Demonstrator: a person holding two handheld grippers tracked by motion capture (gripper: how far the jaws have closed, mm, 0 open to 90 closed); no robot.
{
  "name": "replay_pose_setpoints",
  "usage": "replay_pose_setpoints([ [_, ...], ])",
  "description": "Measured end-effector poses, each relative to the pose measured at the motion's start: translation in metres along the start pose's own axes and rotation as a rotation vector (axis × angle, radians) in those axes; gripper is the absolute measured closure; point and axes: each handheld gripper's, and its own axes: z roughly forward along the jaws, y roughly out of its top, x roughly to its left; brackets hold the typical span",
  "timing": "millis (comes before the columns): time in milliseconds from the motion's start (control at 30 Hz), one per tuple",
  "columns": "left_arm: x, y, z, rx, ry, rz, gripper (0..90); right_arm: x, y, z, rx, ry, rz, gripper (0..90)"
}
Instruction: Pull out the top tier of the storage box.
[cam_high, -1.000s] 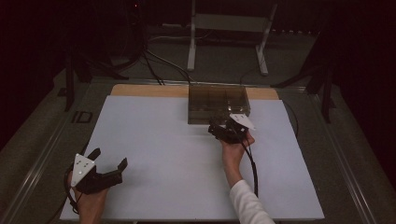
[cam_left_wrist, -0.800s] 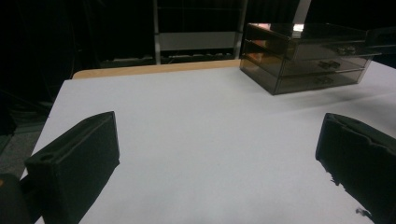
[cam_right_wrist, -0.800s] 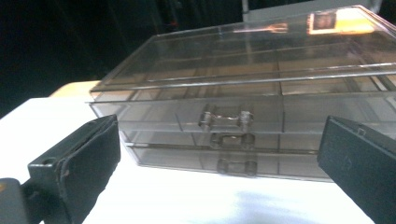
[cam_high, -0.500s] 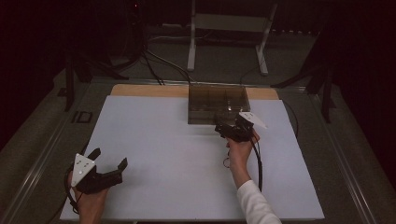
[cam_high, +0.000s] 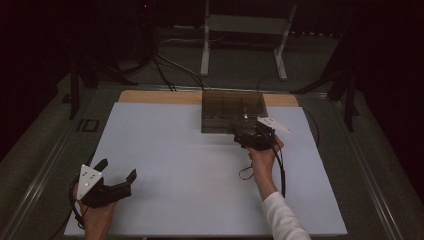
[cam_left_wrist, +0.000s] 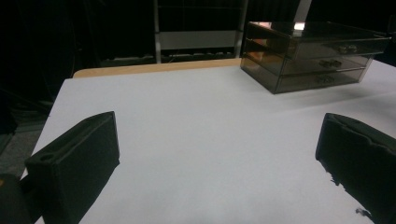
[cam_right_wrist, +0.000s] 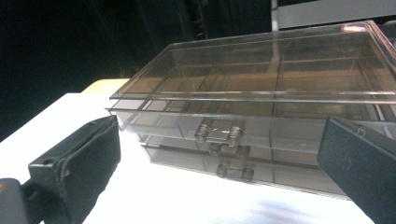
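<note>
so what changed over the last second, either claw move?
The right claw shifted slightly right along the front of the clear drawer box, jaws open toward the top drawer handle, gripping nothing. The left claw stayed open at the near left; the box did not move.

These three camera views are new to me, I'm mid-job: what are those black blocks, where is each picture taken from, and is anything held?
A person holds a two-jaw gripper in each hand. The high view looks down on the white table: the left gripper hovers near the front corner, the right gripper sits just before a smoky clear plastic drawer box. Each of the other views rides on one gripper; the black blocks are that gripper's own jaws. In the right gripper view the jaws stand wide apart, facing the top drawer handle. Both grippers are open and hold nothing.
</note>
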Motion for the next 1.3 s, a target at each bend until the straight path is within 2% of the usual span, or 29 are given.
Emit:
replay_pose_setpoints([
  [233,0.001,0.000,0.000,0.000,0.001,-0.003,1.1,-0.003,0.005,0.002,0.064,0.014,-0.028,0.0],
  [367,0.001,0.000,0.000,0.004,0.001,-0.003,1.1,-0.003,0.008,0.002,0.099,0.024,-0.070,0.0],
  [433,0.001,0.000,0.000,0.003,0.002,-0.005,1.1,-0.005,0.008,0.003,0.117,0.033,-0.075,0.0],
  [567,0.002,0.000,0.000,0.003,0.005,-0.007,1.1,-0.007,0.006,0.007,0.173,0.042,-0.111,0.0],
  [900,0.002,-0.001,0.000,0.004,0.007,-0.008,1.1,-0.007,0.007,0.010,0.251,0.064,-0.183,0.0],
  [1300,0.003,-0.001,0.000,0.003,0.007,-0.010,1.1,-0.010,0.020,0.016,0.351,0.078,-0.256,0.0],
])
